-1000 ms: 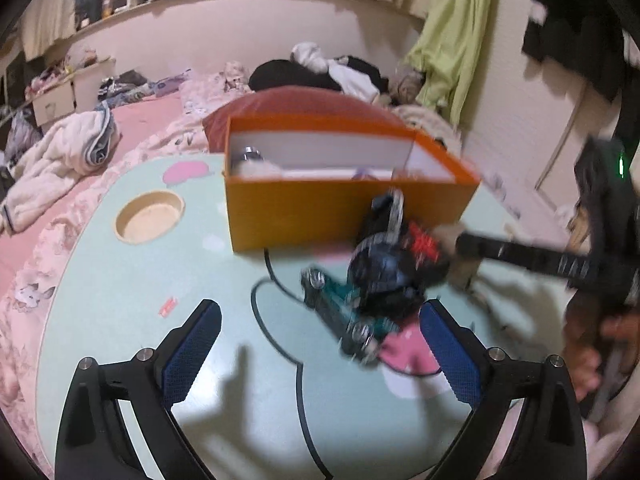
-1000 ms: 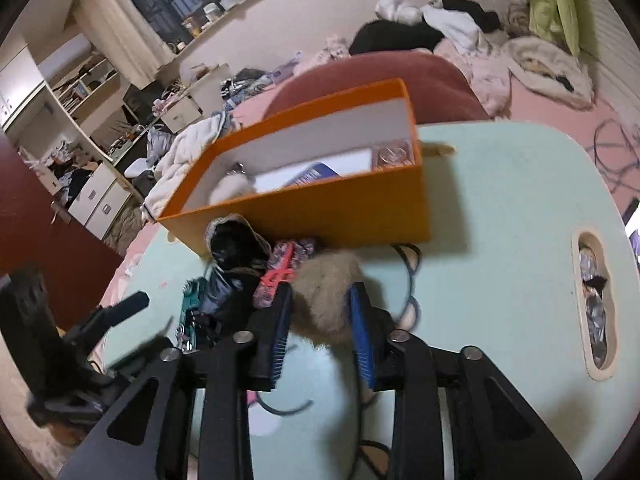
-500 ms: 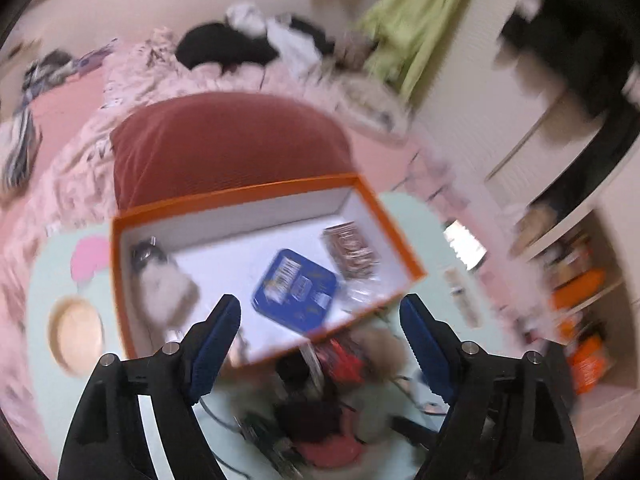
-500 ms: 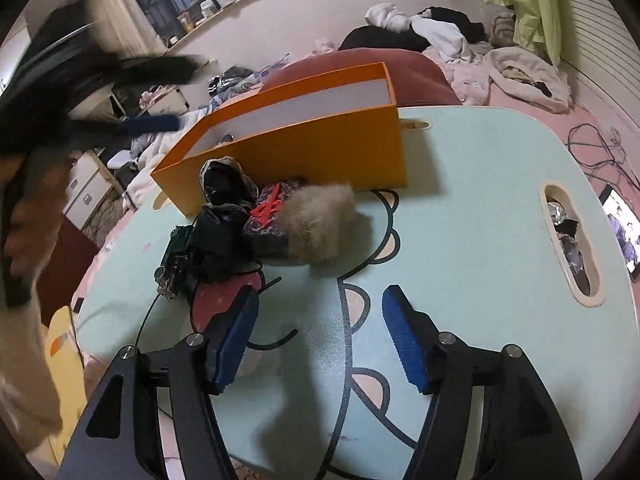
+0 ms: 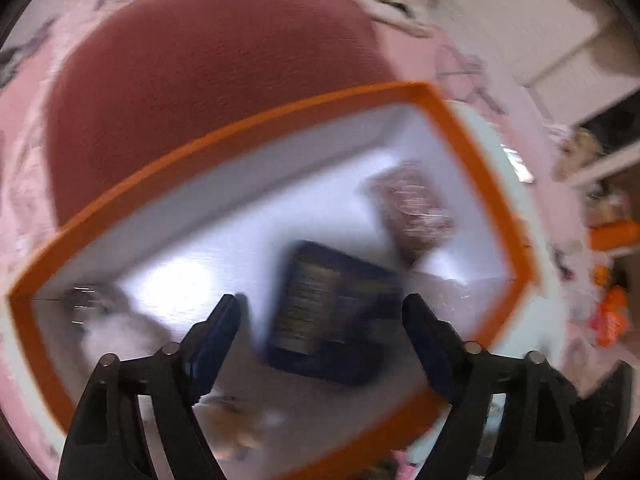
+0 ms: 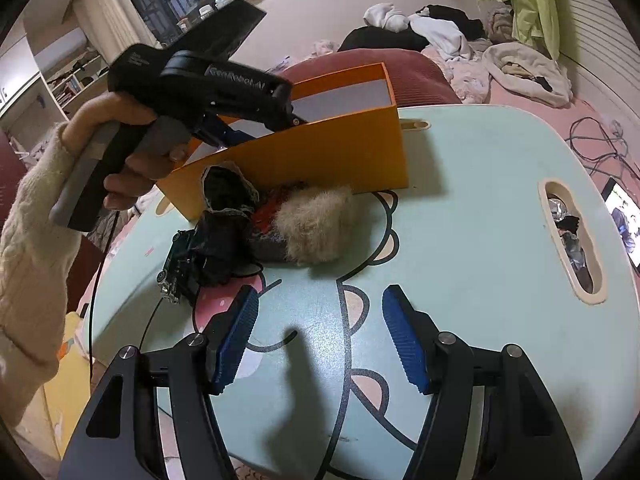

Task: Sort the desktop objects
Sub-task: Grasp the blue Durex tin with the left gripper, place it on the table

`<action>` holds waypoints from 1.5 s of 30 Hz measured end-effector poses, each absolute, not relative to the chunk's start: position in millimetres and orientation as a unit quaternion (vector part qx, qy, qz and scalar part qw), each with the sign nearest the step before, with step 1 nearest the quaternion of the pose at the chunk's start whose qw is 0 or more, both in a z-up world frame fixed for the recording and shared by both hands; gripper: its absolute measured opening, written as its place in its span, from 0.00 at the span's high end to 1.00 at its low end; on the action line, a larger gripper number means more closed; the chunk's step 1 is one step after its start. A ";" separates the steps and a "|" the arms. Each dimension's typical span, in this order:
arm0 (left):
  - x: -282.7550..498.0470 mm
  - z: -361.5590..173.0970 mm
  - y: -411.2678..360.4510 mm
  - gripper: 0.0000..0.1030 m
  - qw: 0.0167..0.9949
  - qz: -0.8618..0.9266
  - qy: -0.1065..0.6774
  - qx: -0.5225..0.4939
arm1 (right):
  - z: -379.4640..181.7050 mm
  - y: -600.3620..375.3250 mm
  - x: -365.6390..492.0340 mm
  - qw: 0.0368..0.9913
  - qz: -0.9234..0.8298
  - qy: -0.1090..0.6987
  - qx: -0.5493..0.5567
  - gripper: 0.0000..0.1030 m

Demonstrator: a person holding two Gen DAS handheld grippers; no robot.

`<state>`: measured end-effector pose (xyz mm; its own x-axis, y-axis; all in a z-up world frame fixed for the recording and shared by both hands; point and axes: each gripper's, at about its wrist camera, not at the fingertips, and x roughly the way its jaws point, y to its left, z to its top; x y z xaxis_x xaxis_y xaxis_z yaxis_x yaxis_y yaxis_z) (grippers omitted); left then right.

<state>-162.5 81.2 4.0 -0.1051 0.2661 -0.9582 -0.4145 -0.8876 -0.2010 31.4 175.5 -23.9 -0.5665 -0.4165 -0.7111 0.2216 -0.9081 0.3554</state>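
Observation:
The left wrist view looks steeply down into the orange box (image 5: pixel 472 152). My left gripper (image 5: pixel 320 300) hangs open over it with nothing between its pads. On the box's white floor lie a dark blue tin (image 5: pixel 336 308), a brown packet (image 5: pixel 412 208) and a white fluffy charm (image 5: pixel 116 328). In the right wrist view a hand in a cream sleeve holds the left gripper, its fingers (image 6: pixel 230 136) dipping behind the orange box's (image 6: pixel 320 160) front wall. My right gripper (image 6: pixel 320 294) stands open, apart from a pile before the box: beige fur ball (image 6: pixel 316 224), black pouch (image 6: pixel 228 208), green board (image 6: pixel 174 268).
The pale green table (image 6: pixel 460 200) has a slot (image 6: pixel 544 200) at the right holding foil wrappers. A dark red cushion (image 5: pixel 200 60) lies behind the box. Clothes cover the pink bedding beyond. A lit screen (image 6: pixel 624 220) and cables lie off the table's right edge.
The left gripper swung from above the pile to over the box and tipped downward, its jaws a little narrower. The right gripper let go of the fur ball, opened and drew back.

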 end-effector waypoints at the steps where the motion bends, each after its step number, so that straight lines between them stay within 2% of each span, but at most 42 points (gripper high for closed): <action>1: -166.4 3.9 74.9 0.23 0.228 0.742 0.042 -0.629 | -24.1 175.3 31.6 0.182 -0.877 -0.114 0.429 0.37; 8: -173.8 16.4 67.7 0.27 0.158 0.779 0.072 -0.603 | -24.6 175.5 31.3 0.183 -0.877 -0.116 0.429 0.36; 14: -170.1 29.5 67.8 0.27 0.210 0.762 0.011 -0.612 | -24.7 176.0 32.3 0.184 -0.877 -0.117 0.428 0.36; 25: -150.9 17.5 81.7 0.27 0.178 0.751 0.062 -0.632 | -24.7 176.3 31.3 0.186 -0.877 -0.122 0.427 0.36; 29: -153.8 7.4 78.1 0.07 0.182 0.741 0.053 -0.644 | -25.0 175.8 31.0 0.186 -0.877 -0.122 0.427 0.36; 32: -159.9 -0.1 81.2 0.03 0.192 0.734 0.071 -0.648 | -25.2 176.1 30.9 0.186 -0.876 -0.124 0.426 0.36; 34: -161.6 -1.8 87.2 0.06 0.185 0.735 0.107 -0.644 | -25.4 176.4 30.6 0.186 -0.876 -0.124 0.426 0.36; 36: -158.2 3.0 89.0 0.19 0.212 0.735 0.110 -0.635 | -25.6 177.2 30.5 0.187 -0.876 -0.124 0.426 0.36; 37: -156.8 4.9 88.6 0.34 0.221 0.733 0.108 -0.634 | -25.6 177.4 30.8 0.188 -0.876 -0.125 0.426 0.36; 42: -149.8 7.4 78.9 0.34 0.227 0.744 0.088 -0.623 | -25.5 175.5 33.4 0.189 -0.876 -0.128 0.425 0.36; 45: -151.2 18.9 66.1 0.34 0.233 0.763 0.047 -0.601 | -26.0 176.6 32.5 0.188 -0.876 -0.129 0.425 0.36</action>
